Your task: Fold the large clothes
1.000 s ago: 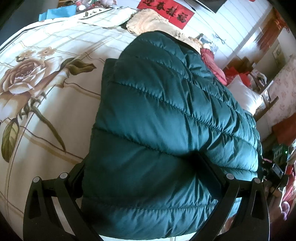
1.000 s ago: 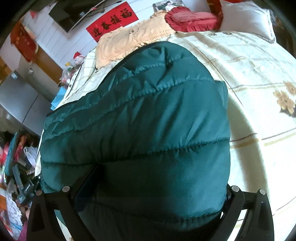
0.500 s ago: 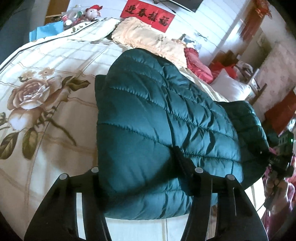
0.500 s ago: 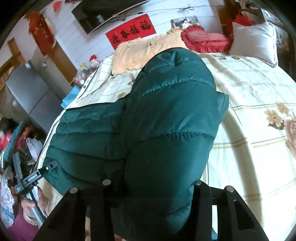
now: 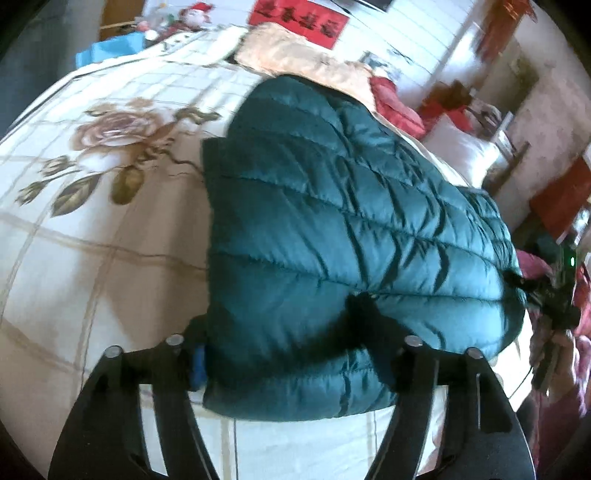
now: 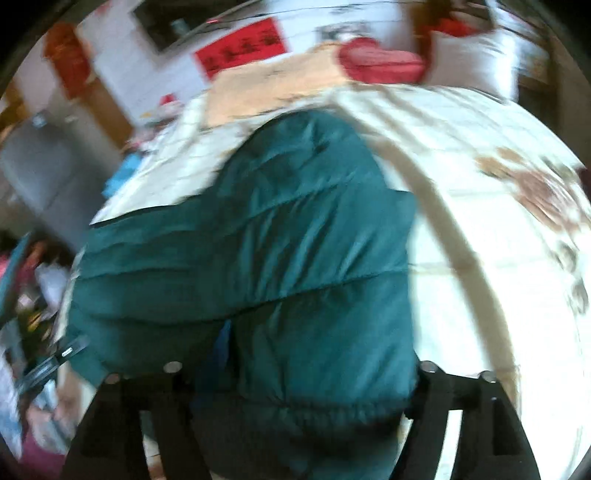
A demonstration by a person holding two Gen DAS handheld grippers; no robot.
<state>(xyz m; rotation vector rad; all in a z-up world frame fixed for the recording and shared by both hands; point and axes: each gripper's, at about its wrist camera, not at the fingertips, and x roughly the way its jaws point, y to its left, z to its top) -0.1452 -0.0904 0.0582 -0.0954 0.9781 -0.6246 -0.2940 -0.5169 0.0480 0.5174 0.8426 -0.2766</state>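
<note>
A dark teal quilted puffer jacket (image 5: 332, 229) lies folded on a cream floral bedspread (image 5: 92, 221). My left gripper (image 5: 284, 354) has its fingers on either side of the jacket's near edge, closed on the padded fabric. In the blurred right wrist view the jacket (image 6: 277, 266) fills the middle. My right gripper (image 6: 295, 373) also has its fingers around the jacket's near hem, gripping it. The fingertips of both are partly hidden by the fabric.
A peach blanket (image 5: 306, 55), a red heart cushion (image 6: 380, 64) and a white pillow (image 5: 461, 155) lie at the head of the bed. A red banner (image 5: 299, 18) hangs on the white wall. Clutter (image 6: 26, 314) lies beyond the bed's left edge.
Both grippers have narrowed from wide open onto the jacket's edge and drawn back and lower. The jacket now lies flatter and more creased. The right view has become motion-blurred.
</note>
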